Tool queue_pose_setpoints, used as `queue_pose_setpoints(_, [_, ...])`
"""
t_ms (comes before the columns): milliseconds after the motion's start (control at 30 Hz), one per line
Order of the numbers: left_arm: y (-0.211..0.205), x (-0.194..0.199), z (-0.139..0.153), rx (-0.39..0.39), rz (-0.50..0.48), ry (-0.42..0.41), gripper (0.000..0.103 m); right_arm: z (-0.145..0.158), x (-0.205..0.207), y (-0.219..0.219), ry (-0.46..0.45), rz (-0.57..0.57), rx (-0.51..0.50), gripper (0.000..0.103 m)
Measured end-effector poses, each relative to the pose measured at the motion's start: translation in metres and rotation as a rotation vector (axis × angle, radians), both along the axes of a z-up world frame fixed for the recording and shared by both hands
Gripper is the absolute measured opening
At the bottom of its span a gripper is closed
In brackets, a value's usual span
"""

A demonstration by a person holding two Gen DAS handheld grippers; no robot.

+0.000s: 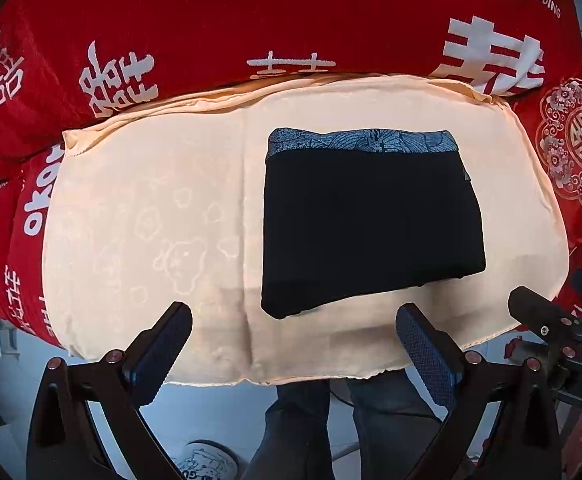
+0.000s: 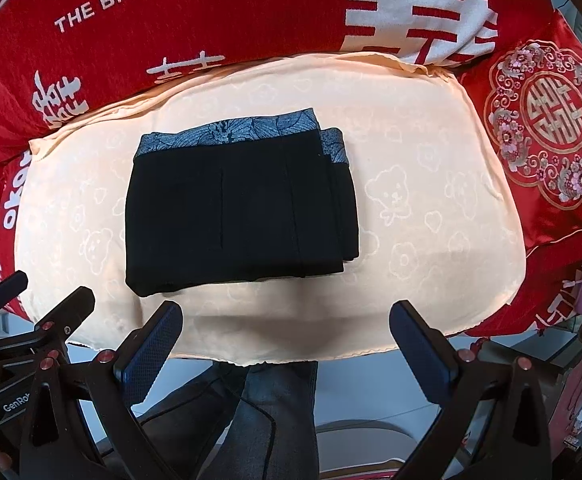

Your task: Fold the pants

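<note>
Black pants [image 2: 239,216] with blue patterned waistband, folded into a compact rectangle, lying flat on a peach bear-print cloth [image 2: 431,208] over red wedding bedding [image 2: 211,24]. Left tongs [image 1: 294,334] and right tongs [image 2: 286,330] spread wide, empty, near the cloth's front edge.

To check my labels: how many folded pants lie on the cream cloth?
1. The folded black pants lie on the cream cloth, patterned waistband at the far edge. Others hidden underneath cannot be excluded.

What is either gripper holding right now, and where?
Nothing. Left gripper and right gripper are both open, clear of the folded pants.
</note>
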State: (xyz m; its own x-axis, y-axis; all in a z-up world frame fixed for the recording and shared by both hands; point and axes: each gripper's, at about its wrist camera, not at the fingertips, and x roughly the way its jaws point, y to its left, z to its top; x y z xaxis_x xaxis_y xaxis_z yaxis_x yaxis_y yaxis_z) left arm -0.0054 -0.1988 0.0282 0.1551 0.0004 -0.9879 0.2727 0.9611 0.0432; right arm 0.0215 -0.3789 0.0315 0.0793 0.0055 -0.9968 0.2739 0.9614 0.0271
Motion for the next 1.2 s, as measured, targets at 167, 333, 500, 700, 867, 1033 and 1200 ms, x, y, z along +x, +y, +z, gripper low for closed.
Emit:
queue_pose_setpoints(167, [-0.0015,-0.0003,0.0004,0.002,-0.006,-0.004,0.102,-0.0008,-0.0005,0.0002,0.001,0.0,-0.001,0.103])
queue_pose_setpoints(333, [-0.0007,0.0009,-0.0007,-0.001,-0.007,0.004,0.102,-0.0018,-0.0009,0.0001,0.001,0.002,-0.002,0.103])
queue_pose_setpoints(500, [-0.0011,0.001,-0.002,0.0,0.002,0.007,0.102,-0.0021,0.0001,0.0,0.005,0.007,-0.004,0.103])
queue_pose_setpoints(700, [-0.002,0.0005,-0.0022,-0.007,0.003,0.009,0.102,-0.0029,0.0026,0.0002,0.009,0.017,-0.006,0.103])
queue_pose_setpoints(867, [0.0004,0.0018,-0.0039,-0.01,0.011,0.021,0.102,-0.0033,0.0029,0.0014,0.009,0.018,-0.006,0.103])
queue_pose_setpoints(1033, [0.0022,0.0023,-0.0049,-0.01,0.013,0.023,0.102,-0.0039,0.0036,0.0019,0.012,0.02,-0.008,0.103])
queue_pose_setpoints(1200, [0.0033,0.003,-0.0073,-0.021,0.026,0.033,0.102,-0.0059,0.0047,0.0027,0.018,0.023,-0.011,0.103])
